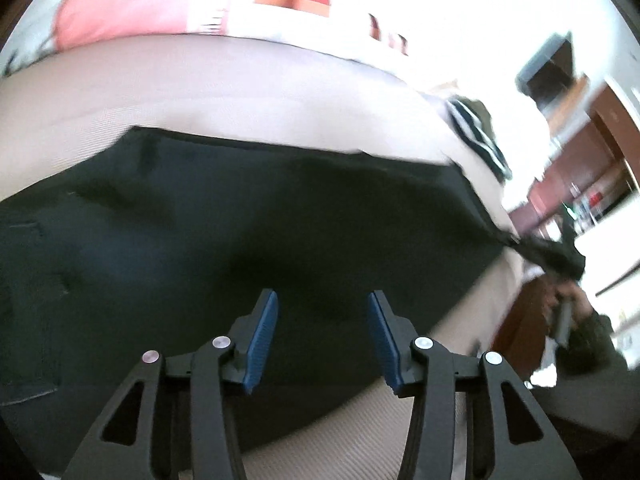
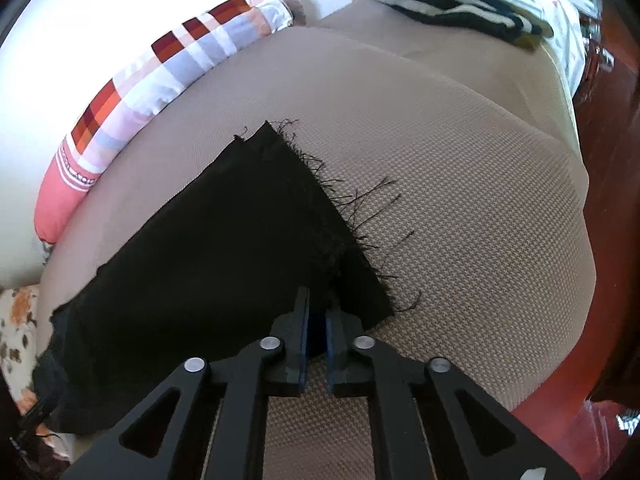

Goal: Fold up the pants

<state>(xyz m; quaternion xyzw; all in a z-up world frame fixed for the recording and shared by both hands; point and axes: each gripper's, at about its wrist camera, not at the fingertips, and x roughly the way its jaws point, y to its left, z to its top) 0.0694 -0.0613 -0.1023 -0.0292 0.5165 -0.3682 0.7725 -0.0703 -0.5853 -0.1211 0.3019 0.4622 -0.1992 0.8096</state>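
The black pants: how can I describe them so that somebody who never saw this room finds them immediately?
Find the beige woven mattress, bordered by a checked pillow. The black pants lie flat on it, their frayed hem pinched by the right hand-held gripper. They are plain black, unlike the striped garment at the far edge.

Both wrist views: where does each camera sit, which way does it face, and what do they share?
Left wrist: sits on the left gripper, looking forward and down at the black pants on the beige mattress; its fingers stand open over the cloth, and the person's other hand shows far right.
Right wrist: sits on the right gripper, looking along its fingers at the frayed leg end of the pants, which it is shut on.
Shared: the pants, mattress, checked pillow and striped garment.
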